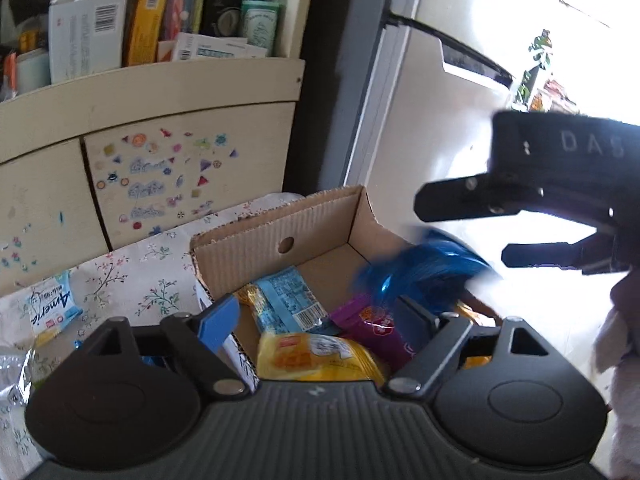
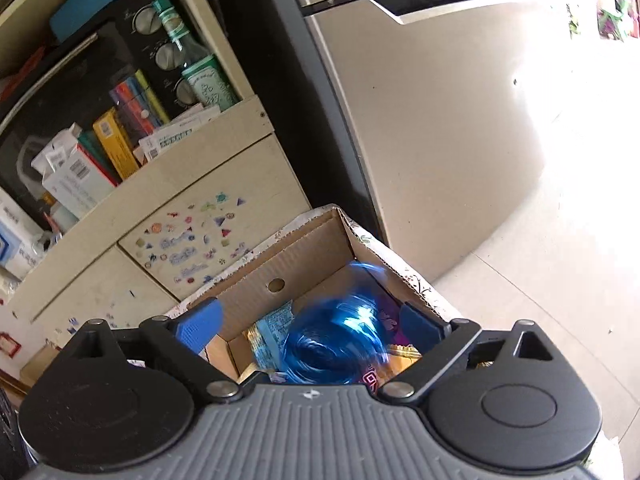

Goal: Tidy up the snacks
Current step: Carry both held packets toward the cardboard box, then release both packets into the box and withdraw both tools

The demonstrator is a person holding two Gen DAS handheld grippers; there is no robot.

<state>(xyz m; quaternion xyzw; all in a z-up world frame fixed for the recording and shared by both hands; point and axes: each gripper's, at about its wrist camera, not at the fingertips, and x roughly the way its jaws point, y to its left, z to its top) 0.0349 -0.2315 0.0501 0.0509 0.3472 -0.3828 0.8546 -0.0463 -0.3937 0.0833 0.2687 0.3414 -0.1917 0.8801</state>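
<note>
Only the left wrist view shows the white-and-blue packet on the floral cloth, left of the cardboard box. Inside the box: light-blue packet, yellow packet, purple packet and a blurred blue wrapper (touching neither pad). Left gripper and right gripper both gape wide, holding nothing.

Harsh daylight glare blowing out the right, fisheye-bent edges, blue packet motion-blurred, shelves dim

A cream cabinet stands at the left, small colourful stickers on its door, with boxes and a green bottle on its shelf. Beside it stands a beige fridge. Bright light floods the pale tiled floor.
</note>
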